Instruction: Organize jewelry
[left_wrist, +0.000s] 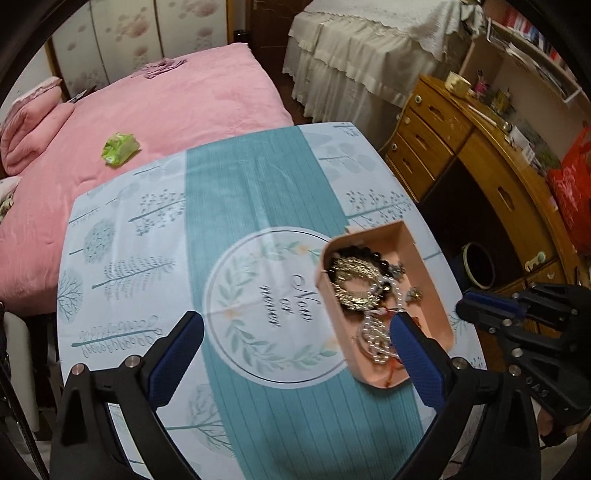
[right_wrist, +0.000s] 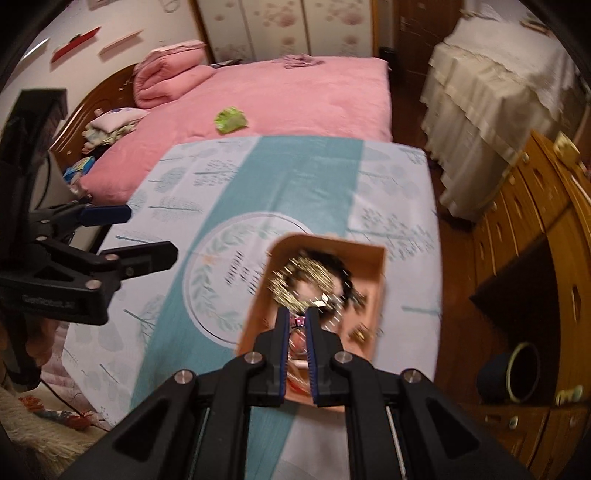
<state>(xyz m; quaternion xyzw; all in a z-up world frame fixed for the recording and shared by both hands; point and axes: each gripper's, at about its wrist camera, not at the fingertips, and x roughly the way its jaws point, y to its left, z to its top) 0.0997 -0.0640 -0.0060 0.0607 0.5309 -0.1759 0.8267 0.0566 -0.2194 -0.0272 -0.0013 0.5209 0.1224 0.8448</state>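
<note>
A pink tray (left_wrist: 428, 273) of jewelry sits on the table's right side; it also shows in the right wrist view (right_wrist: 373, 258). It holds a gold chain (left_wrist: 351, 271), a pearl string (left_wrist: 376, 332), dark beads (left_wrist: 369, 254) and small pieces. My left gripper (left_wrist: 295, 332) is open above the table, its right finger (left_wrist: 413, 354) over the tray's near end. My right gripper (right_wrist: 297, 319) hangs over the tray, its jaws nearly closed on a small pink piece of jewelry (right_wrist: 297, 322). The gold chain (right_wrist: 295, 284) is blurred there.
The table wears a teal and white printed cloth (left_wrist: 236, 206). A pink bed (left_wrist: 166, 99) with a green packet (left_wrist: 120, 147) lies beyond it. A wooden desk with drawers (left_wrist: 480, 166) stands right, a dark bin (right_wrist: 513, 373) on the floor.
</note>
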